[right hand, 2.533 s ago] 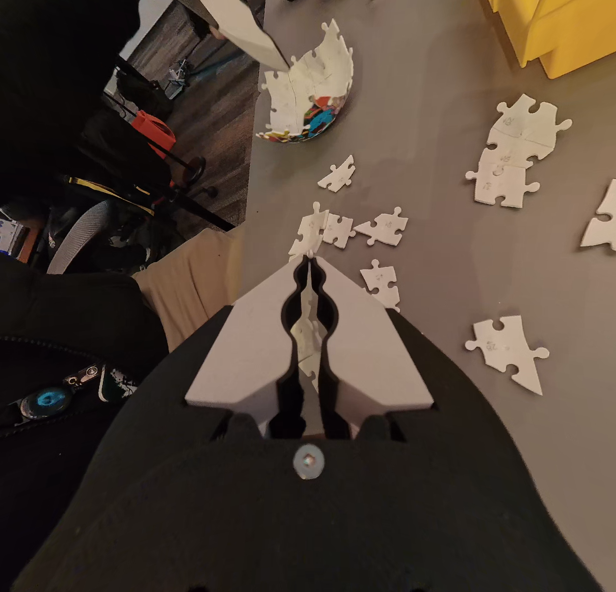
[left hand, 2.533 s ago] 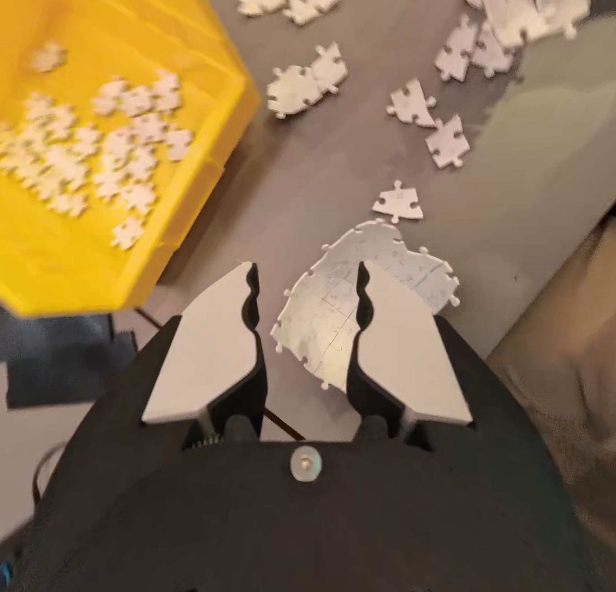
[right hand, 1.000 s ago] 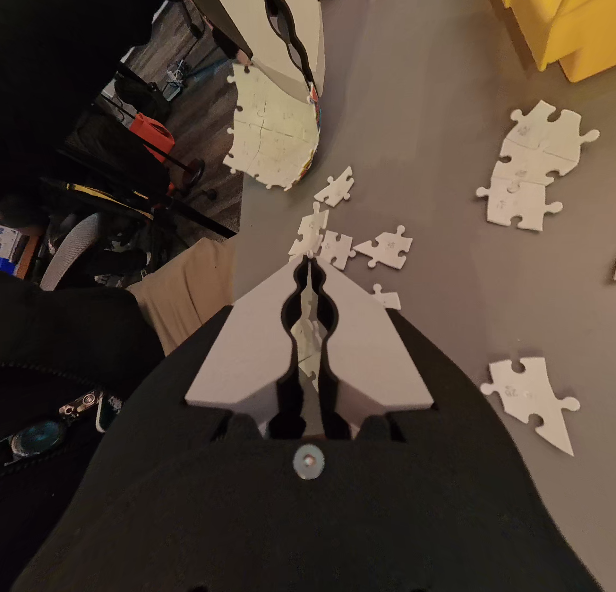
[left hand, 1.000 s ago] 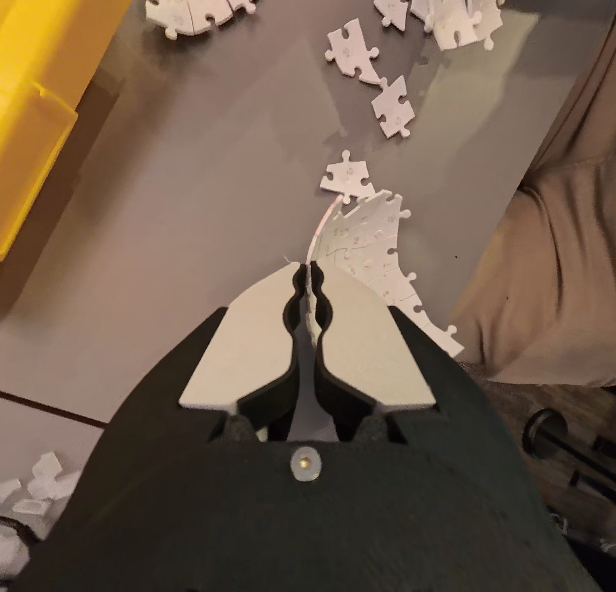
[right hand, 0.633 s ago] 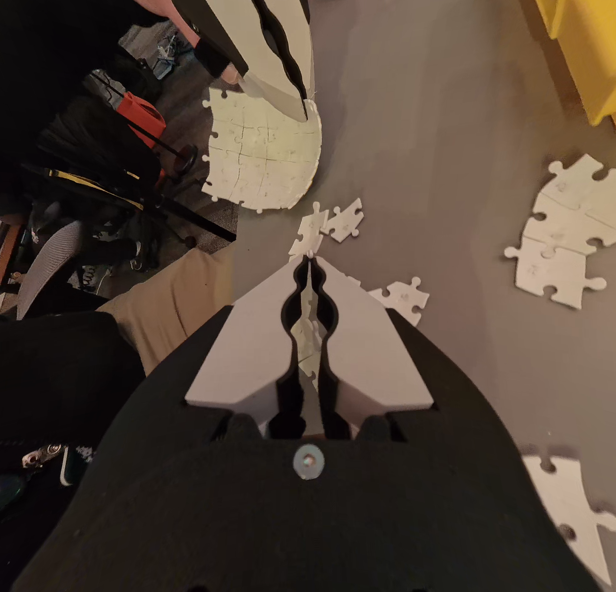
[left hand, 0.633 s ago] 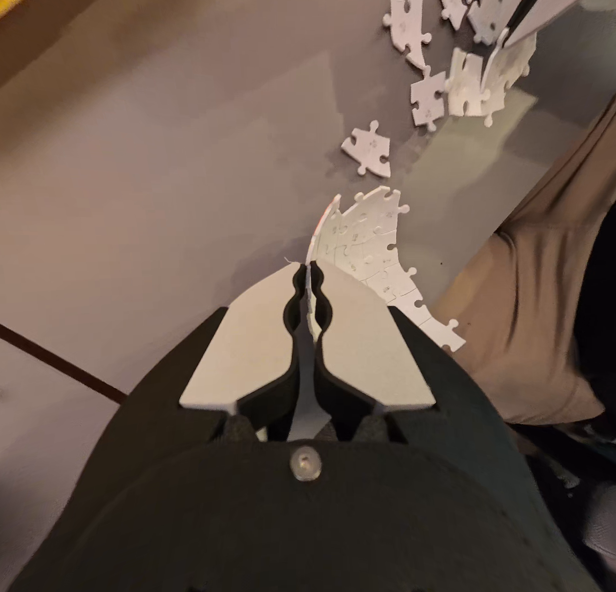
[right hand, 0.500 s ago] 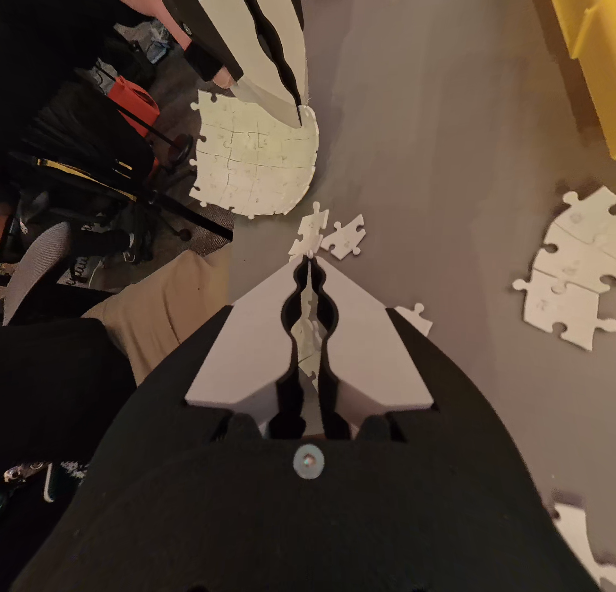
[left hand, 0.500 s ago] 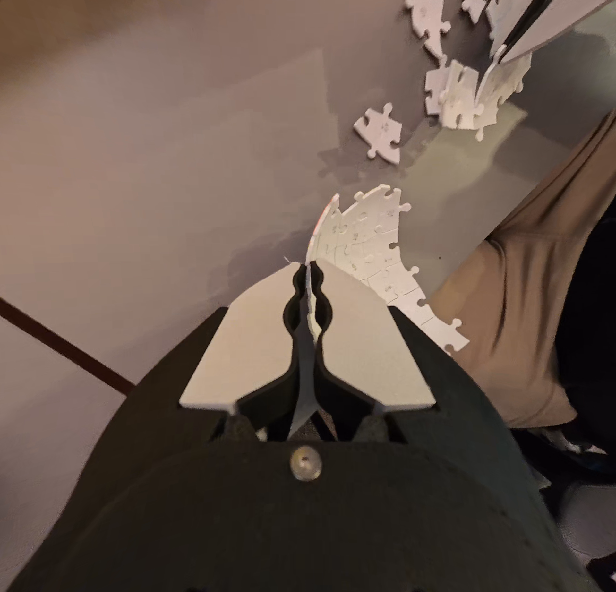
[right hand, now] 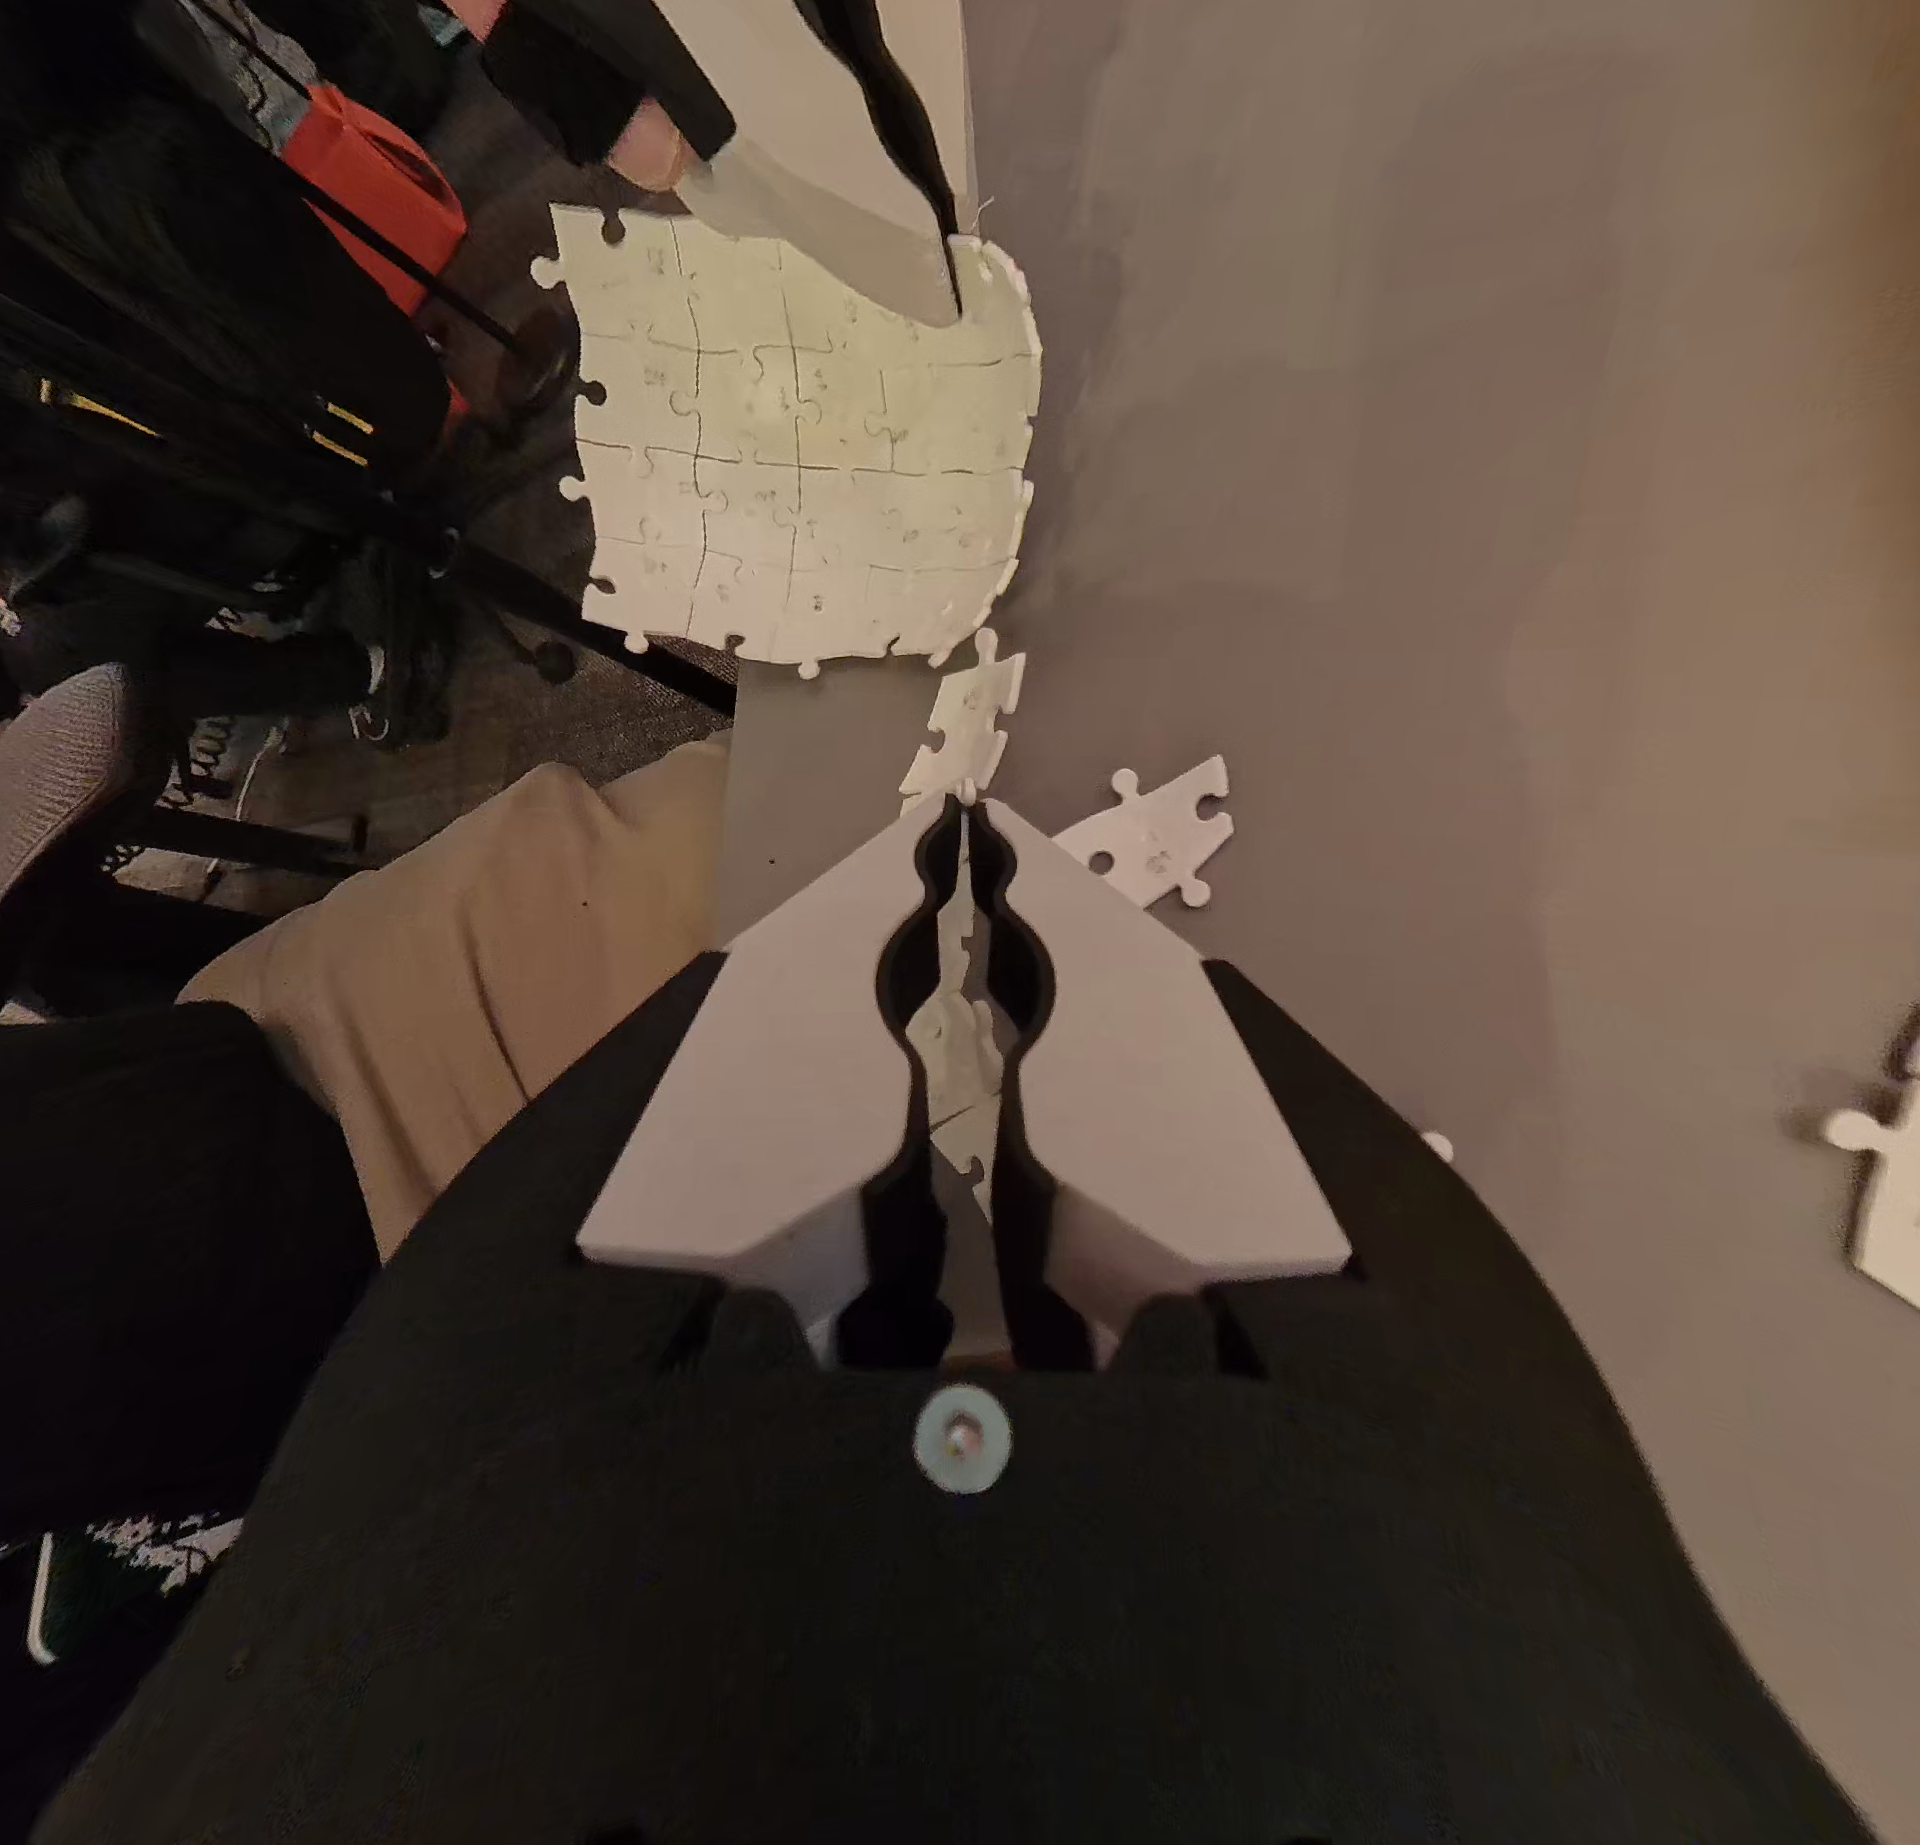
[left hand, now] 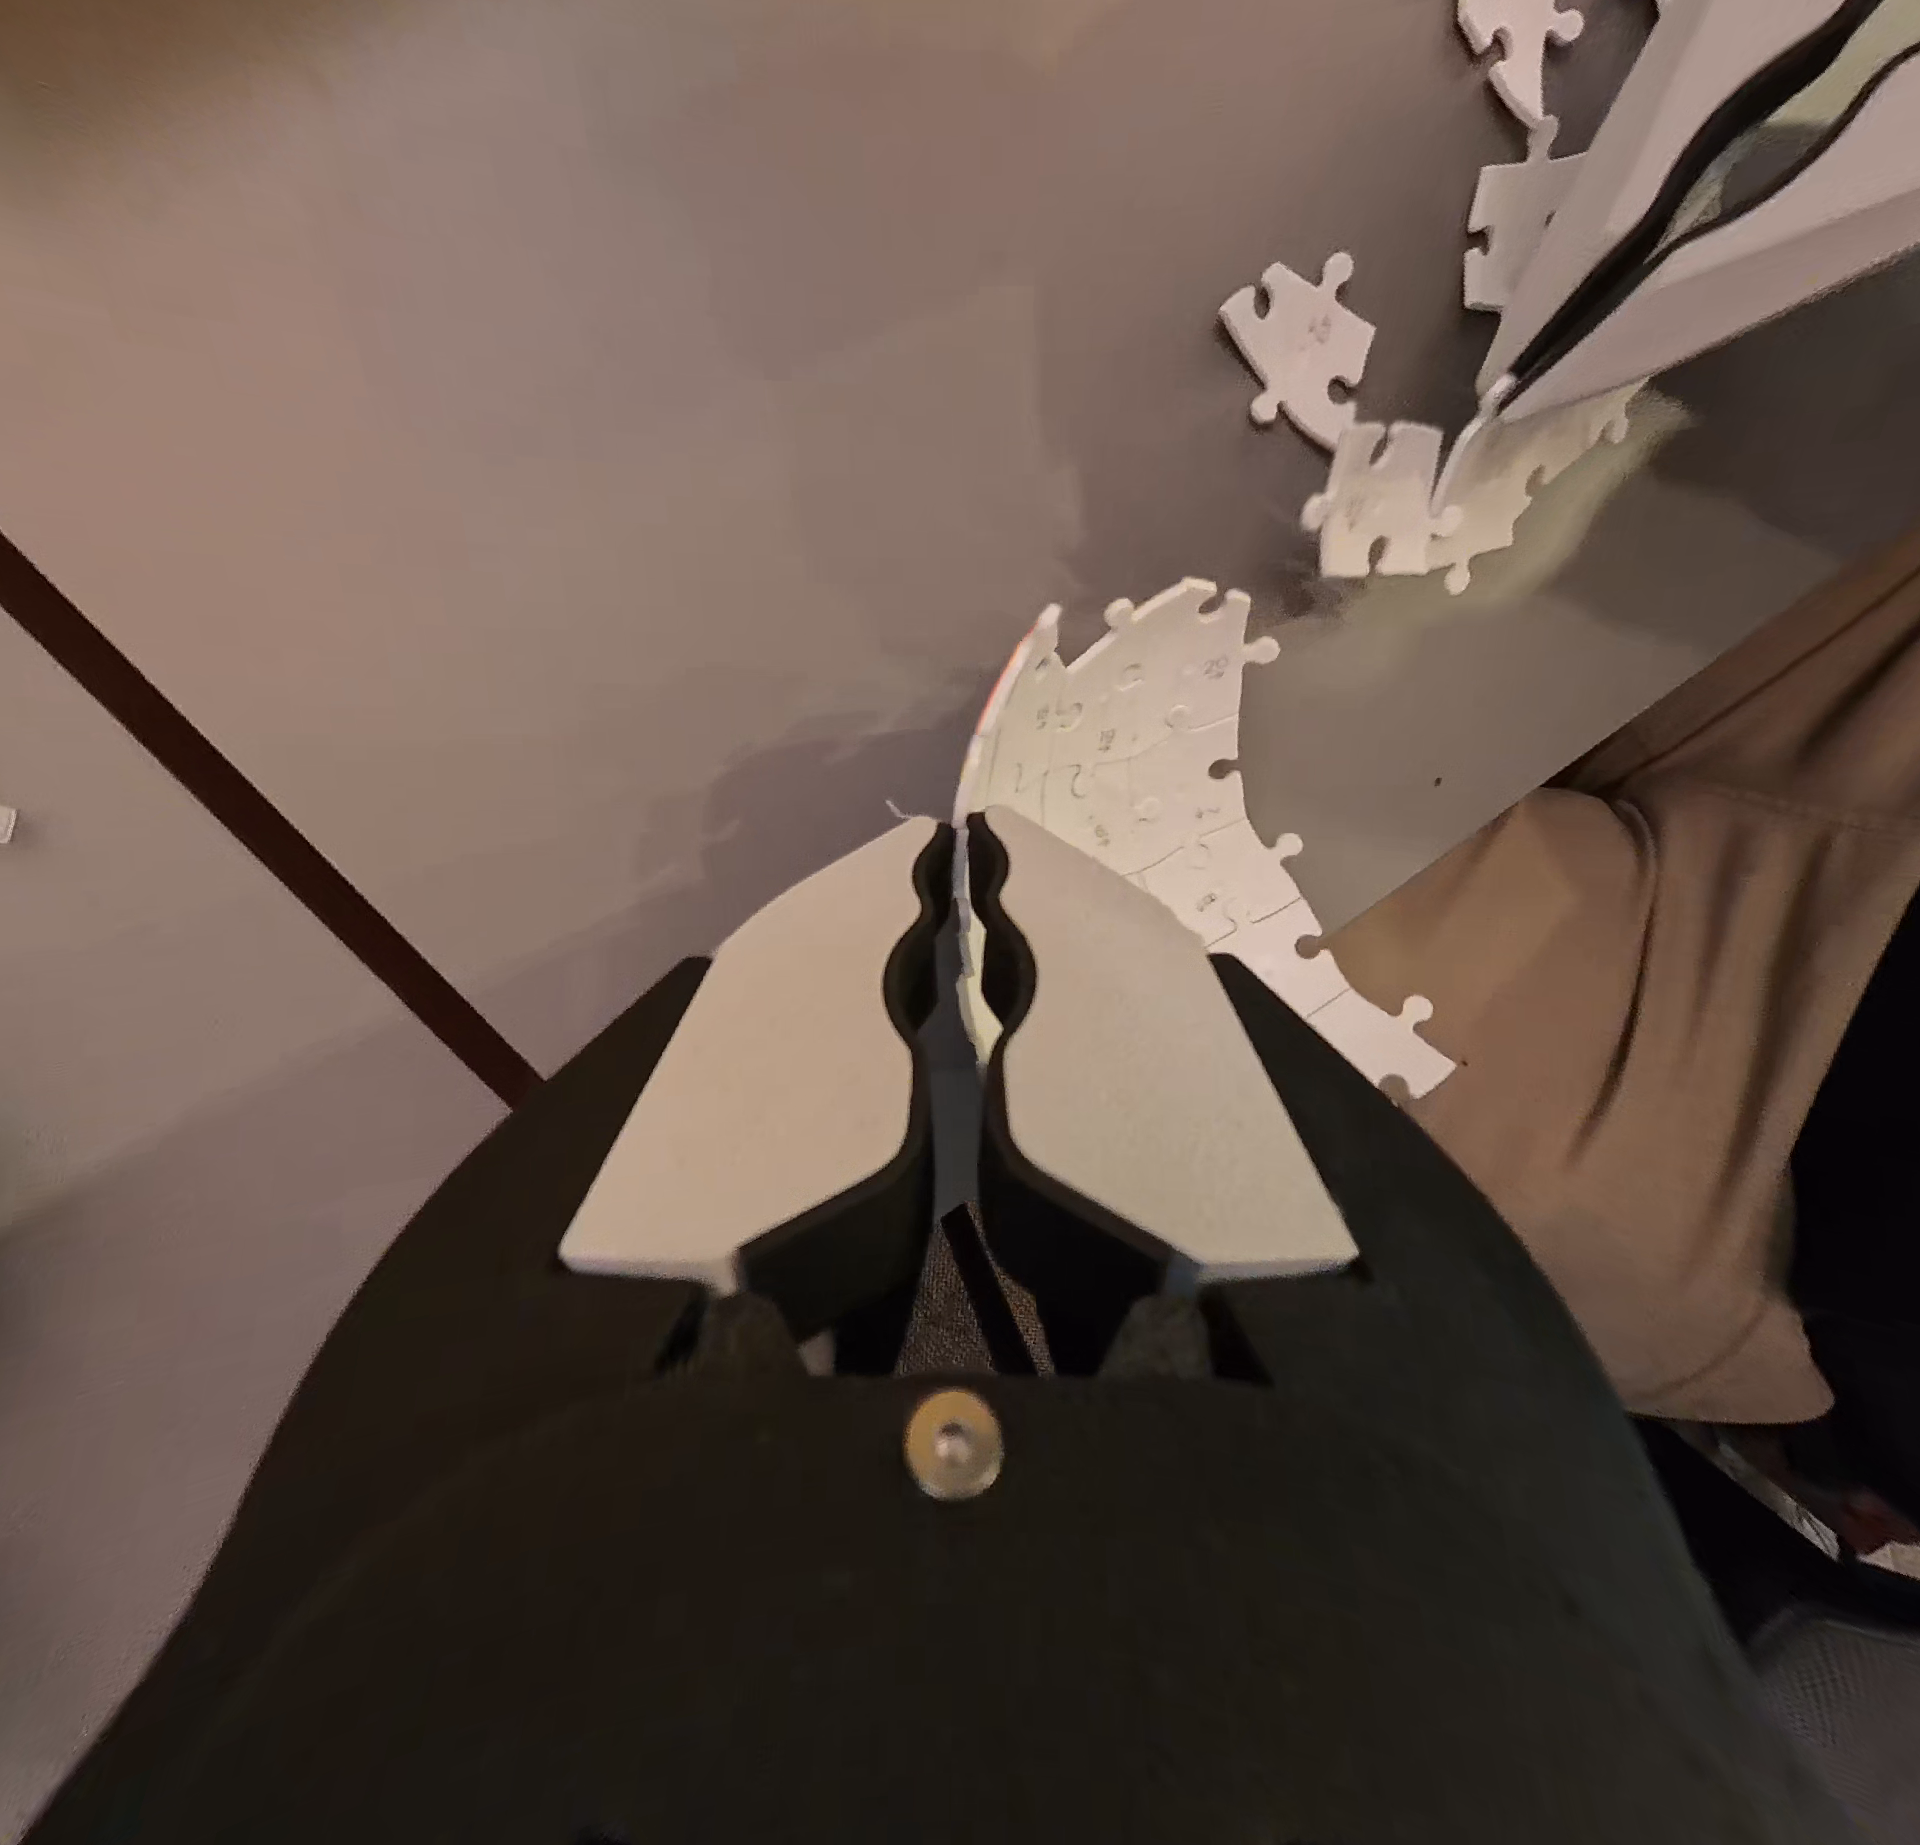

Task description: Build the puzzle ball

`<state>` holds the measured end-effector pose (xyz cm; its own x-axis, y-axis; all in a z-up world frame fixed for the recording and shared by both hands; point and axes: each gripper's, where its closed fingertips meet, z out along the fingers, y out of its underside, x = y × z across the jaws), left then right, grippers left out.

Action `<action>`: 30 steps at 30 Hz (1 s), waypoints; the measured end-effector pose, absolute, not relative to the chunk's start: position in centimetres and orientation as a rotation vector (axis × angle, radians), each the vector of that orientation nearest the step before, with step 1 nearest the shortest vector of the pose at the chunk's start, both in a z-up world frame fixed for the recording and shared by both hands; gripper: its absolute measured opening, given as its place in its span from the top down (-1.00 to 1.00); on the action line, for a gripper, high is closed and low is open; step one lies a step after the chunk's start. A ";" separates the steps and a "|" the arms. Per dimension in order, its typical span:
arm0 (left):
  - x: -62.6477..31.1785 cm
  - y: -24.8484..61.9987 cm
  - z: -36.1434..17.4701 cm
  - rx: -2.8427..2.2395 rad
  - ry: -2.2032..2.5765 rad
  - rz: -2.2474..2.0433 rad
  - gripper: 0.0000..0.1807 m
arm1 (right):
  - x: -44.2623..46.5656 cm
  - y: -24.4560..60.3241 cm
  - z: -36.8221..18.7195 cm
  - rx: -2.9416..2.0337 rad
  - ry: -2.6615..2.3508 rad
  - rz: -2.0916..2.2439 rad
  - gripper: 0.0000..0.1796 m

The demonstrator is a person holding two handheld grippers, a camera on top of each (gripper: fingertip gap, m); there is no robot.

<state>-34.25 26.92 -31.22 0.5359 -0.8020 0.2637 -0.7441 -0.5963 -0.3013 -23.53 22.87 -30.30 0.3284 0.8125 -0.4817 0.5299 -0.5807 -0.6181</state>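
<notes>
My left gripper is shut on the rim of a curved white shell of joined puzzle pieces, held above the grey table. In the right wrist view the shell hangs from the left gripper at the table's near edge. My right gripper is shut on a short strip of joined pieces. The strip's far end sits just under the shell's lower rim; I cannot tell if they touch. In the left wrist view the right gripper and the strip show at the upper right.
Loose white pieces lie on the table: one beside my right gripper, more at the right edge and far side. A person's tan trouser leg is by the table edge. A dark seam crosses the table. Some 12 cm of space lies between my two pairs of fingers.
The left gripper closed on the shell, lifted it and turned its white inside toward the right gripper. Both grippers moved closer together, and the strip now reaches the shell's rim.
</notes>
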 end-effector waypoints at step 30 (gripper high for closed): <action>-35.2 28.9 -31.2 -2.714 0.947 -0.481 0.97 | -24.9 26.7 -31.0 -2.309 -0.811 1.024 1.00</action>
<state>-35.16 28.91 -31.16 0.7377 -0.6345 0.2306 -0.5602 -0.7660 -0.3153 -24.93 26.73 -31.00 0.5435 0.6824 -0.4888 0.3201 -0.7068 -0.6308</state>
